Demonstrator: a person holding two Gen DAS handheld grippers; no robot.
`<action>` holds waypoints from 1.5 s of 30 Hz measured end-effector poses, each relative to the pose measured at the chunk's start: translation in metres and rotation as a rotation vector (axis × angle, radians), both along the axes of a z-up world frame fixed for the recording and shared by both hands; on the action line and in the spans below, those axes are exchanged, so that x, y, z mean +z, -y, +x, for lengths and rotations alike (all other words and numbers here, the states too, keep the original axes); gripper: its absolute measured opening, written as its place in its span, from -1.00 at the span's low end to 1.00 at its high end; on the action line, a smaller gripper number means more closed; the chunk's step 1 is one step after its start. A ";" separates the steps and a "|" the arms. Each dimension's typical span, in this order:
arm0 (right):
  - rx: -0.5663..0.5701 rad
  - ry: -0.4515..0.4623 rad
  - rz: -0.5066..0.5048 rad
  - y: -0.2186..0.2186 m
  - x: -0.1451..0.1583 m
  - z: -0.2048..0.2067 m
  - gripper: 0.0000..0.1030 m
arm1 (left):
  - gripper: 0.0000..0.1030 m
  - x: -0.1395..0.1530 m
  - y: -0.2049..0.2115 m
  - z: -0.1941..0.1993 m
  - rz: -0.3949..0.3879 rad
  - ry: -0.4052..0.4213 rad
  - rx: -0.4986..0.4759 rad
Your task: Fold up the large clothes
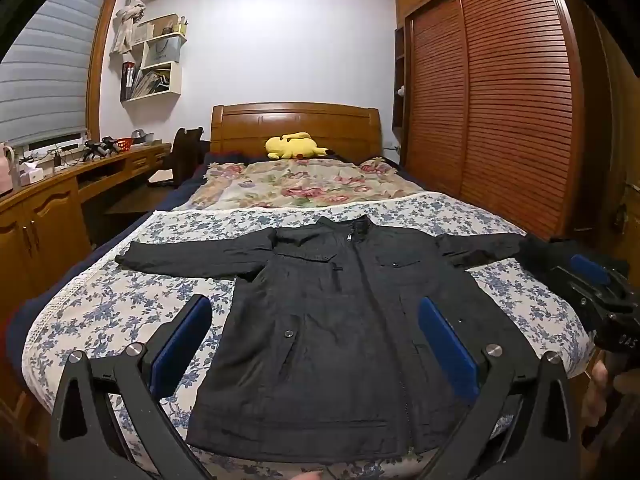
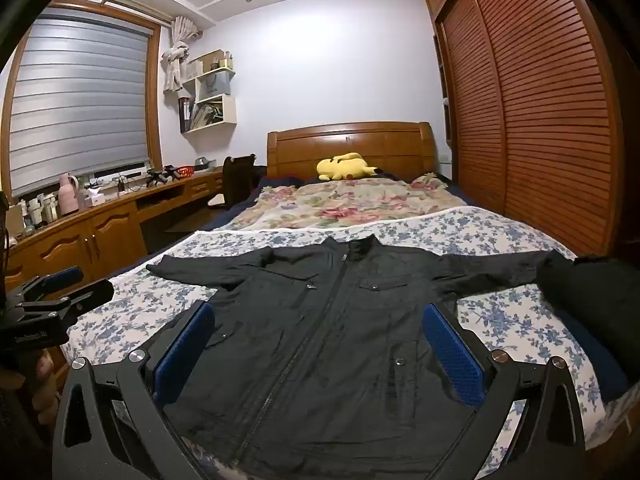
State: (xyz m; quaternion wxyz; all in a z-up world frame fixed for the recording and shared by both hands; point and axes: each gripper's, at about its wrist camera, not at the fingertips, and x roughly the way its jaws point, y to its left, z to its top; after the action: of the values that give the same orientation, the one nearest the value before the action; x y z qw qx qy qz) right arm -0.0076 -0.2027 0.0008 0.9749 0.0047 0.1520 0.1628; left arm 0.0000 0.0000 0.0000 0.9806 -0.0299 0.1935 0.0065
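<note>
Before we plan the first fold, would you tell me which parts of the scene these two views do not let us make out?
- Jacket hem: cut off by the bottom edge and gripper frames, both wrist views.
- Its sleeve end nearest the wardrobe: merges with a dark bundle, right wrist view.
- Its back: hidden against the bedspread.
- Shelf contents: too small.
- Left gripper and right gripper: open, holding nothing.

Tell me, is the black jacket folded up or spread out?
Spread out. The black jacket lies flat on the bed, zipped, both sleeves stretched sideways.

The only legible marking is white lettering "DAS" on the black body of the right gripper; lettering elsewhere is too blurred to read.
</note>
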 end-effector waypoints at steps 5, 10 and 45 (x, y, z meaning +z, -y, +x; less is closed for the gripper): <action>0.004 -0.002 -0.002 0.000 0.000 0.001 1.00 | 0.99 0.000 0.000 0.000 0.004 -0.004 0.001; 0.007 0.001 0.004 0.001 0.001 -0.001 1.00 | 0.99 0.000 0.000 0.000 0.008 -0.006 0.000; 0.022 -0.003 0.008 0.002 0.000 0.000 1.00 | 0.99 0.006 -0.009 -0.007 0.006 -0.004 0.004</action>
State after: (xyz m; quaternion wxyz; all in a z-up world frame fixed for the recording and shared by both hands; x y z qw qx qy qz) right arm -0.0076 -0.2043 0.0006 0.9727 0.0071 0.1530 0.1742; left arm -0.0073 0.0090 0.0062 0.9803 -0.0275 0.1954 0.0092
